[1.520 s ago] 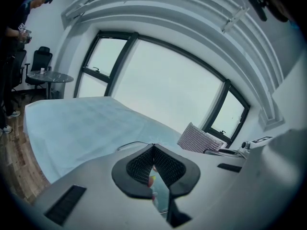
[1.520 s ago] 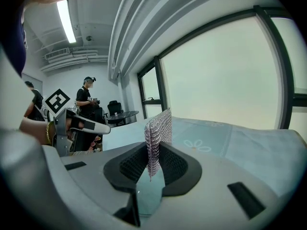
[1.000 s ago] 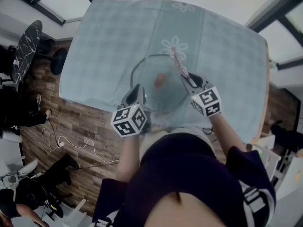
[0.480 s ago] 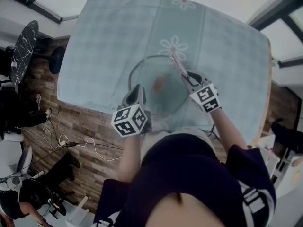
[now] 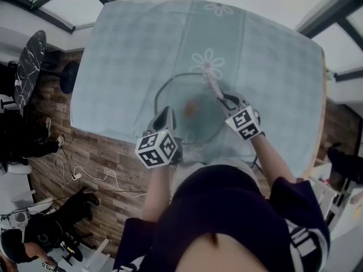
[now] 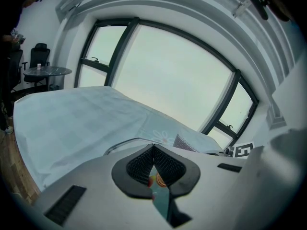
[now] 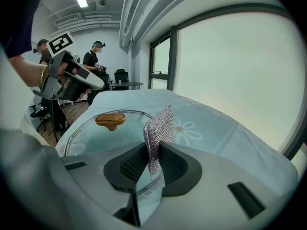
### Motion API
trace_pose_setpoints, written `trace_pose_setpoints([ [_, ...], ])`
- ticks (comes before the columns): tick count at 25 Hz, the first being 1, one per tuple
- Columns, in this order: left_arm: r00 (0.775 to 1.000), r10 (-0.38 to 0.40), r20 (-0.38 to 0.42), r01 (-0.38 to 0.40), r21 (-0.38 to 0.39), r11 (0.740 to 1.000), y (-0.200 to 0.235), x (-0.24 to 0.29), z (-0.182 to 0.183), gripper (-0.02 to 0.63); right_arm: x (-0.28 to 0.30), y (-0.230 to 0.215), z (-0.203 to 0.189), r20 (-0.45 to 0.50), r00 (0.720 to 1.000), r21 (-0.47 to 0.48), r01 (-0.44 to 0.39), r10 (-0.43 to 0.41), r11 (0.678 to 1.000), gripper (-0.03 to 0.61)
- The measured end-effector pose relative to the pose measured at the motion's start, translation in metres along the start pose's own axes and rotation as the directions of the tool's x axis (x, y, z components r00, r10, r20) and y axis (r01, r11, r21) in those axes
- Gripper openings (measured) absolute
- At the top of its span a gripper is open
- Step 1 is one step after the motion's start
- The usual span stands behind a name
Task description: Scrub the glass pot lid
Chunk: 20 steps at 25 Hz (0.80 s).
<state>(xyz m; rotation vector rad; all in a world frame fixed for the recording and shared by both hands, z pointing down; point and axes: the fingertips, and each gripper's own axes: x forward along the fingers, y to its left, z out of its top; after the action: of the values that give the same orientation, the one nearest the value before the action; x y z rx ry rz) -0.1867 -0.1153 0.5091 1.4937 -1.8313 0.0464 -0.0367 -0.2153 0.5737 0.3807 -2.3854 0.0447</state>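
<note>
The glass lid point(image 5: 181, 95) lies on the cloth-covered tabletop point(image 5: 125, 55) close to its near edge. The left hand-held gripper point(image 5: 166, 113) is clenched shut at the lid's near-left rim, though I cannot tell whether it truly pinches the rim, and the right hand-held gripper point(image 5: 224, 98) grasps a strip of metal mesh scourer point(image 7: 159, 126) at the lid's right side. The mesh is pinched only at its lower end, so a hard stroke would likely fold it or pull it free and let bare jaws scrape glass, and with a weak left hold the lid may skate and bunch the cloth.
</note>
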Motion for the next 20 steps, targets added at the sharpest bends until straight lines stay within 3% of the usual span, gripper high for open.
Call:
trace_pose_setpoints([
  [20, 1.000, 0.008, 0.014, -0.008, -0.010, 1.000, 0.005, -0.012, -0.006, 0.002, -0.001, 0.036, -0.015, -0.029, 0.999, -0.050, -0.042, 0.040, 0.998, 0.069],
])
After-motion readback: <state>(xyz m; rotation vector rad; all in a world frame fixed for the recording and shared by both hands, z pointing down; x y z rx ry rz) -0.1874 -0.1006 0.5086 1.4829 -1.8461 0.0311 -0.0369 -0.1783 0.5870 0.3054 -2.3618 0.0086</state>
